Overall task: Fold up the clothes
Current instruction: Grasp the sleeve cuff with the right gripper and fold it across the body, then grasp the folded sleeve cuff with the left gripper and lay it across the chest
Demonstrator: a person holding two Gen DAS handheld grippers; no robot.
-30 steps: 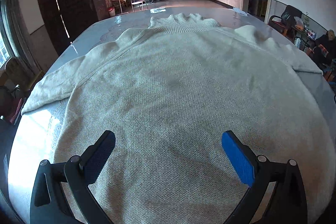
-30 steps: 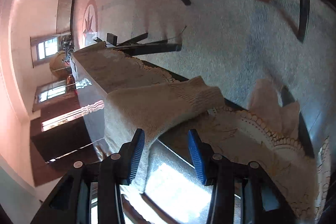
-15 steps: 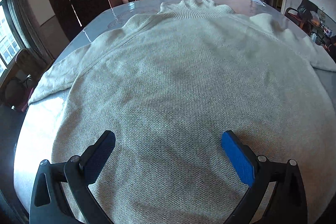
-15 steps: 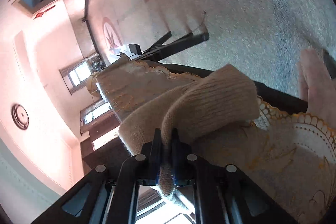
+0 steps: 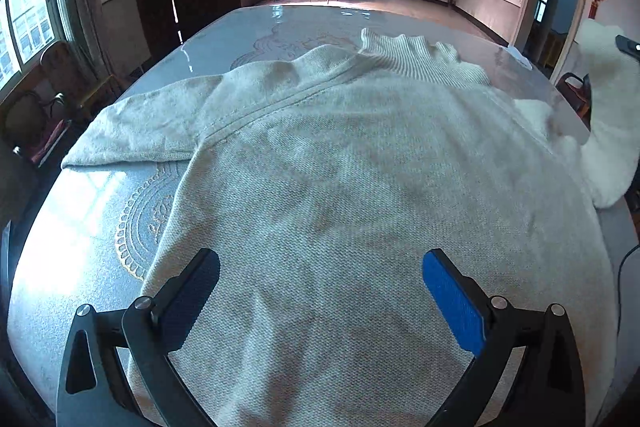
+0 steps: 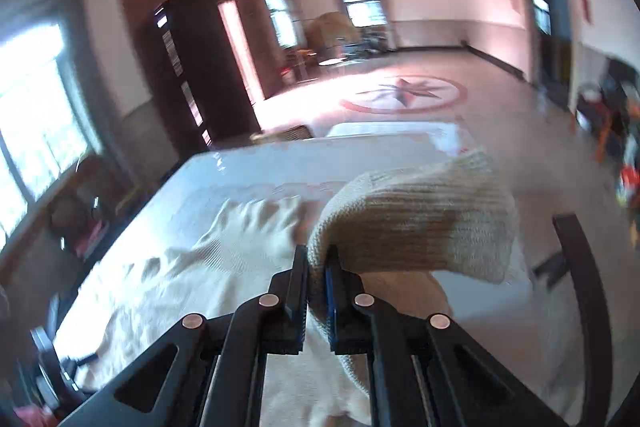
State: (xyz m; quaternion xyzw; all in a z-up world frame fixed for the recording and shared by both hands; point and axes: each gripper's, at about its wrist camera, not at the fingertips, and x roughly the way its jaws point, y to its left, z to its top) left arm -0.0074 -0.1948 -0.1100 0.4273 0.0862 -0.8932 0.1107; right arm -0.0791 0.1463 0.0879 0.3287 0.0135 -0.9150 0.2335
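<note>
Fingers [image 5: 452, 301] of left gripper [image 5: 320, 291] spread above sweater [image 5: 340, 167]; right gripper [image 6: 317, 267] pinches sleeve [image 6: 420, 227] over glossy table [image 5: 80, 227]; terrazzo floor [image 6: 500, 131].

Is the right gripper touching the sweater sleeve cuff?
Touching. The right wrist view shows the right gripper with its jaws closed on the ribbed sleeve cuff, knit pinched between them.

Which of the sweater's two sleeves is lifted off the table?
The right sleeve: the right tool is shut on its ribbed cuff and holds it raised. The left sleeve lies flat on the table, and the left tool is open above the sweater.
</note>
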